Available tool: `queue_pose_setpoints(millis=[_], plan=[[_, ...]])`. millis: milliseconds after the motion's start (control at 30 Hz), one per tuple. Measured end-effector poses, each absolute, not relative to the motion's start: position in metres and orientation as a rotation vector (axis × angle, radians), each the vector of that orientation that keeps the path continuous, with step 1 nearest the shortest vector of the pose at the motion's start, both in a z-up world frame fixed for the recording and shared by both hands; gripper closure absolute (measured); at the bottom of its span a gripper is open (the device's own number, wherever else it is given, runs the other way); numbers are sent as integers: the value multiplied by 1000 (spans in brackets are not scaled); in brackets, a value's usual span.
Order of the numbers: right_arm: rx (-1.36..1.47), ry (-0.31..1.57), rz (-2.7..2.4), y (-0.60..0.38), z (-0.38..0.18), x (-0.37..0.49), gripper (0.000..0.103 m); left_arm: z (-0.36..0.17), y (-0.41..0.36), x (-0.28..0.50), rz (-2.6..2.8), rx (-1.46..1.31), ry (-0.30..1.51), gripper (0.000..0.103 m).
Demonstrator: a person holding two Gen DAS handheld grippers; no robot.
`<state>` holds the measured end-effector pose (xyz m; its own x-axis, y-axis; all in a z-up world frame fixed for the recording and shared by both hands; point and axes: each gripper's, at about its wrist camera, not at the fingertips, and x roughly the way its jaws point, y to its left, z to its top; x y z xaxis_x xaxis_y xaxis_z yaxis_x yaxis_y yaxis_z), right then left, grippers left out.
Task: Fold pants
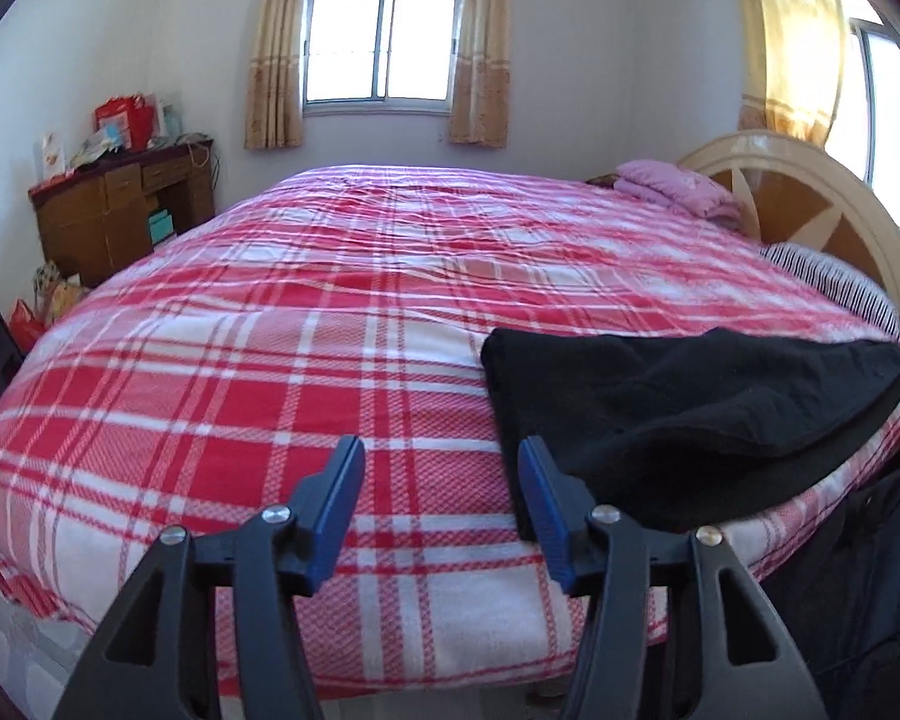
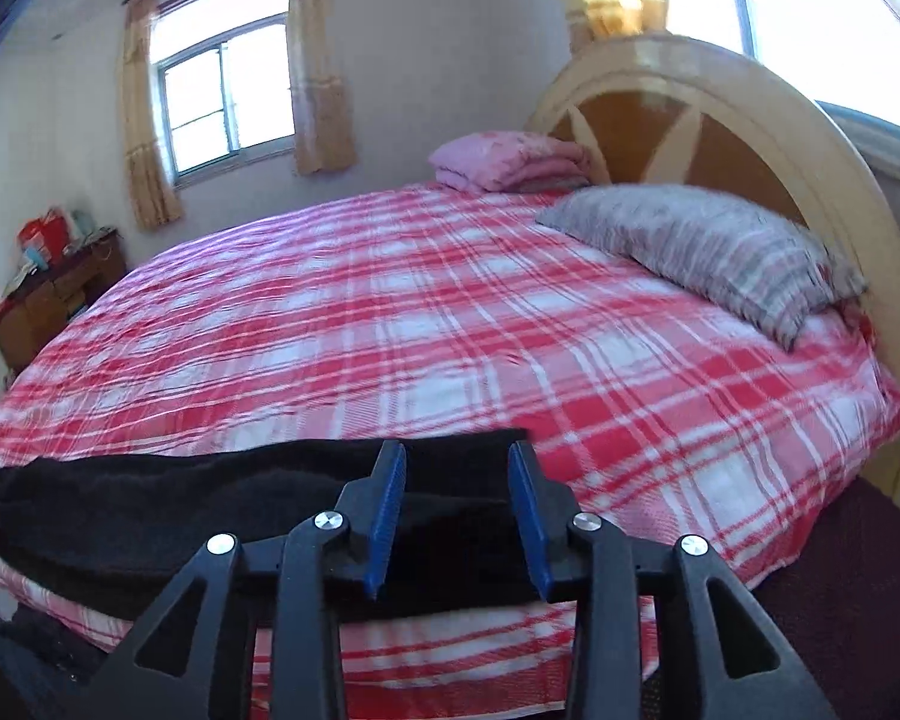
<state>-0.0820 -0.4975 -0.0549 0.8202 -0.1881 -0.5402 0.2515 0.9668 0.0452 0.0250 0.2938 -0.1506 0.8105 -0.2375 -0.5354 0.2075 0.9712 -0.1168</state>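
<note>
Black pants lie folded in a long band along the near edge of the red plaid bed. My left gripper stands open just off the pants' left end. Its right finger overlaps the cloth's edge, and only plaid sheet shows between the pads. In the right wrist view the pants stretch leftwards from my right gripper. That gripper is open over the pants' right end, with black cloth seen in the gap and the pads not pressing on it.
A folded pink blanket and a grey pillow lie by the round headboard. A cluttered wooden desk stands against the far left wall. Dark clothing of a person shows at the bed's near right corner.
</note>
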Motion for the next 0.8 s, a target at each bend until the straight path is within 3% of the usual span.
queue_pose_setpoints(millis=[233,533,600,667,800], plan=[[-159,608,48,-363,-56,-50,64,-148,265,17,-371,-11,599,47],[-417,734,506,-177,-125,-19,64,-162,230,26,-335,81,658,47],[-474,743,567,-147,-139,-17,64,-158,226,25,-329,82,637,51],[-490,759,600,-128,-148,-15,64,-155,223,24,-309,112,632,61],[-500,793,629,-111,-161,-8,64,-146,228,23,-312,88,615,62]])
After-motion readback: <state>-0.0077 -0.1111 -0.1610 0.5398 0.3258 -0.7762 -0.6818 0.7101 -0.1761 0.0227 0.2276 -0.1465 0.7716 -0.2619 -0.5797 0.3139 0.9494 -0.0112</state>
